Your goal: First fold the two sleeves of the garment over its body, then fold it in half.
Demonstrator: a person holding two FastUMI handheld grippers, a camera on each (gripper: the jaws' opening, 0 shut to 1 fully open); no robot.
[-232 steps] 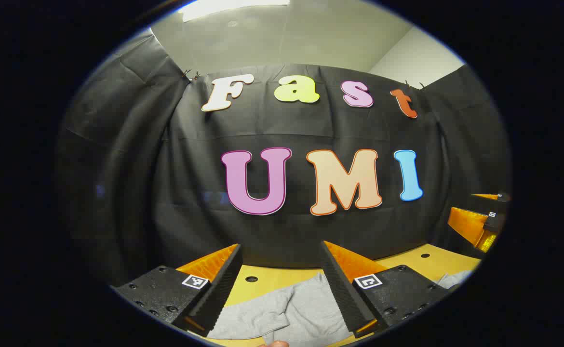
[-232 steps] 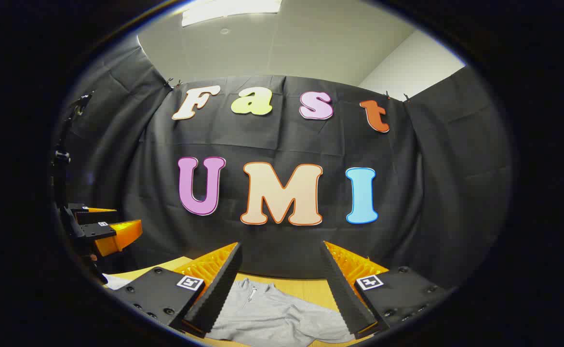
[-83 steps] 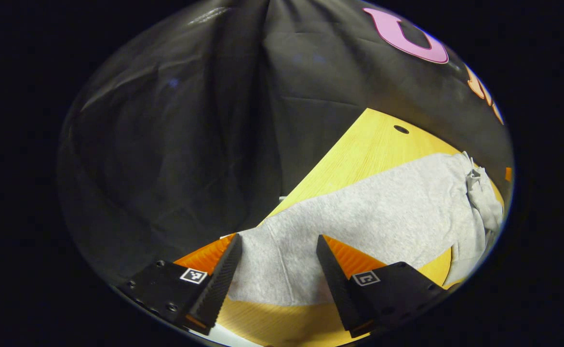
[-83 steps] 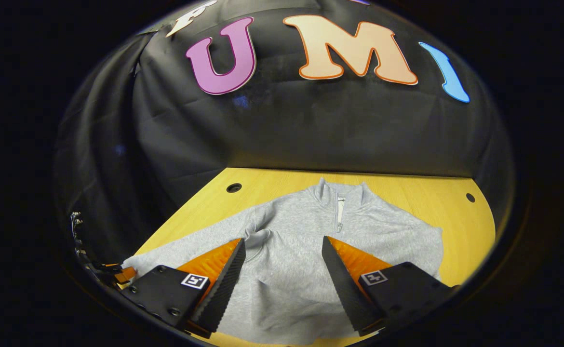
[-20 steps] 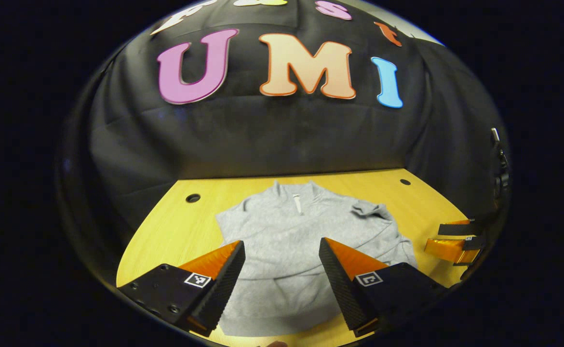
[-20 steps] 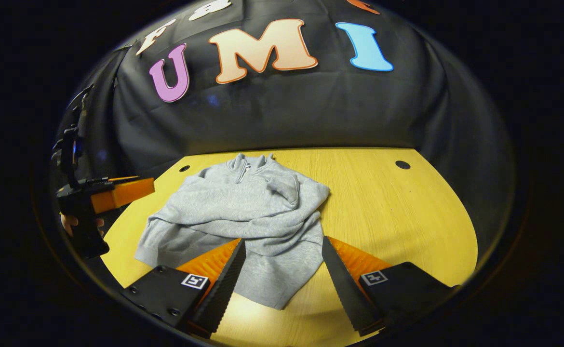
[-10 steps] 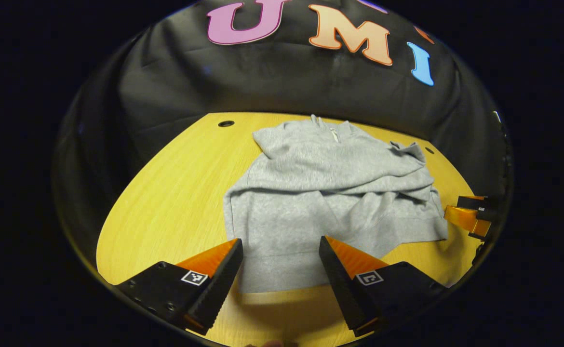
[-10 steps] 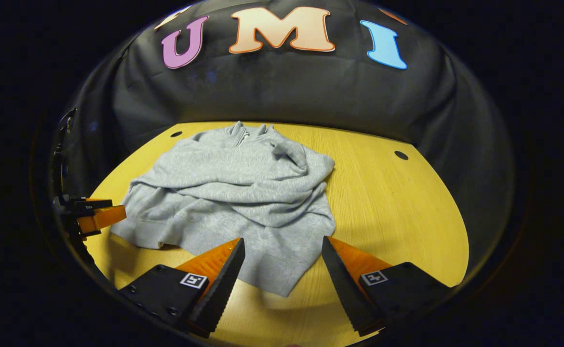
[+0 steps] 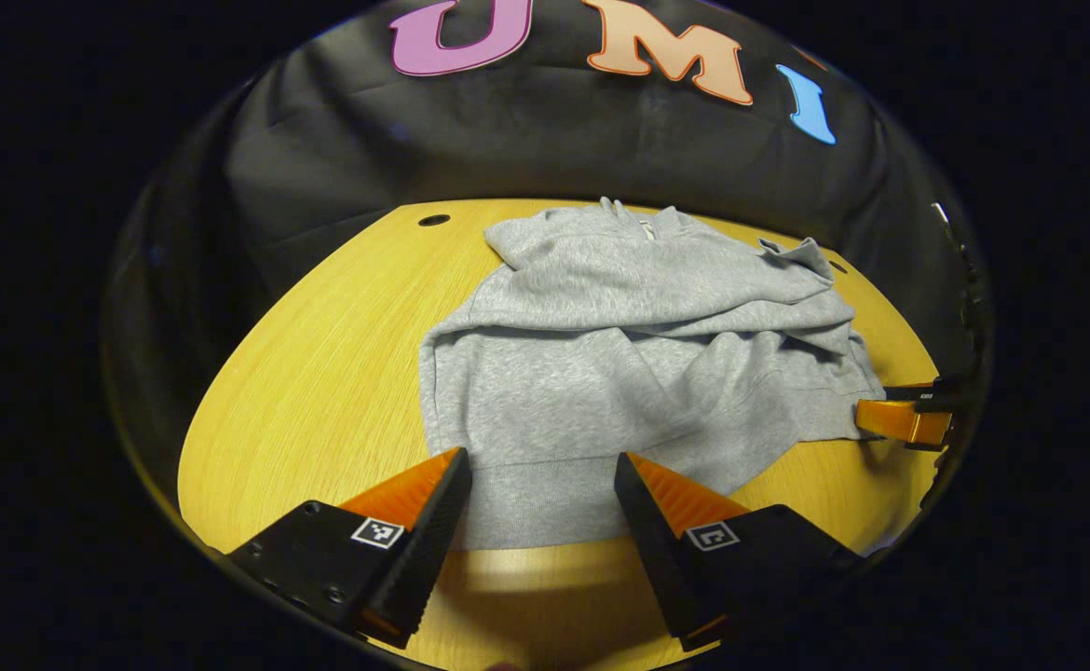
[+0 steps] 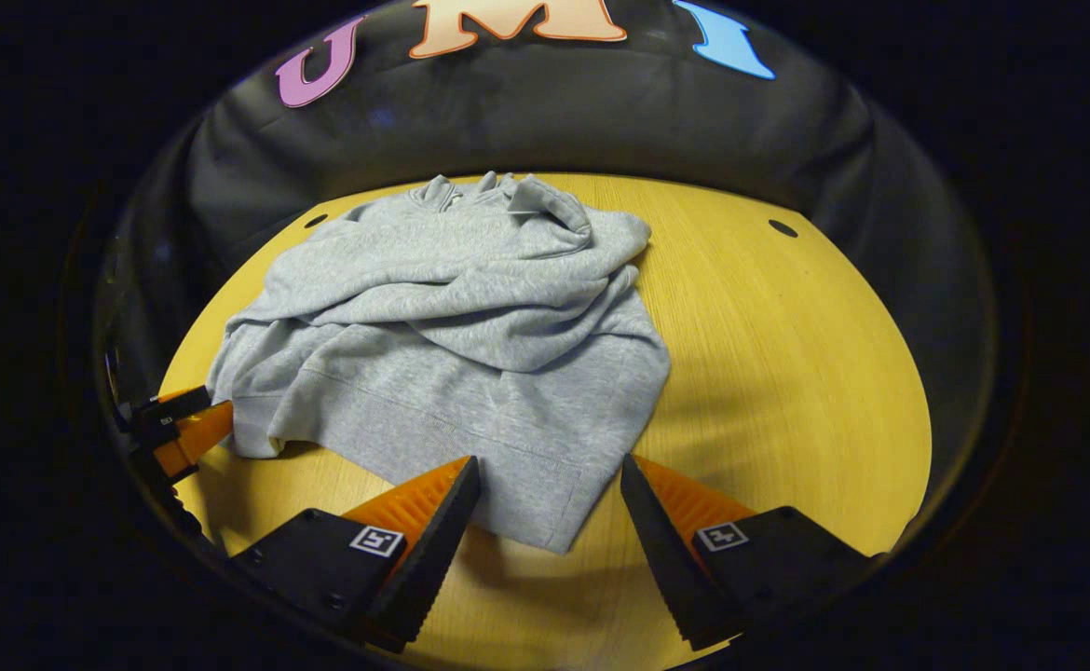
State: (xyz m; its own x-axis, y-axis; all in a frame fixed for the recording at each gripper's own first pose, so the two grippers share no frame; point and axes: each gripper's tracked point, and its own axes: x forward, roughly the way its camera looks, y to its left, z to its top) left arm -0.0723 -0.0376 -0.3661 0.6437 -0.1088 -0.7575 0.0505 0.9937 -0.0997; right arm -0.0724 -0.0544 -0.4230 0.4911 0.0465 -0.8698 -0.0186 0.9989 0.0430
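Observation:
A grey zip-neck sweatshirt [image 9: 619,354] lies on the yellow wooden table [image 9: 321,345], collar toward the back wall, both sleeves lying rumpled across its body. My left gripper [image 9: 540,458] is open, low over the near hem, with the hem's left part between its fingers. In the right gripper view the sweatshirt [image 10: 470,317] spreads ahead, and my right gripper [image 10: 550,463] is open over the hem's right corner. The left gripper [image 10: 177,424] shows at the left edge by the hem's other corner. The right gripper [image 9: 904,417] shows at the far right, beside the hem.
The table [image 10: 787,373] has bare wood to the right of the sweatshirt and small round holes [image 10: 783,227] near its back corners, one also at the back left [image 9: 433,220]. Black cloth walls close in the back and sides.
Both grippers have come down and closer to the sweatshirt's near hem, one at each end. Both stay open. Since four seconds ago the sleeves have come to lie across the body.

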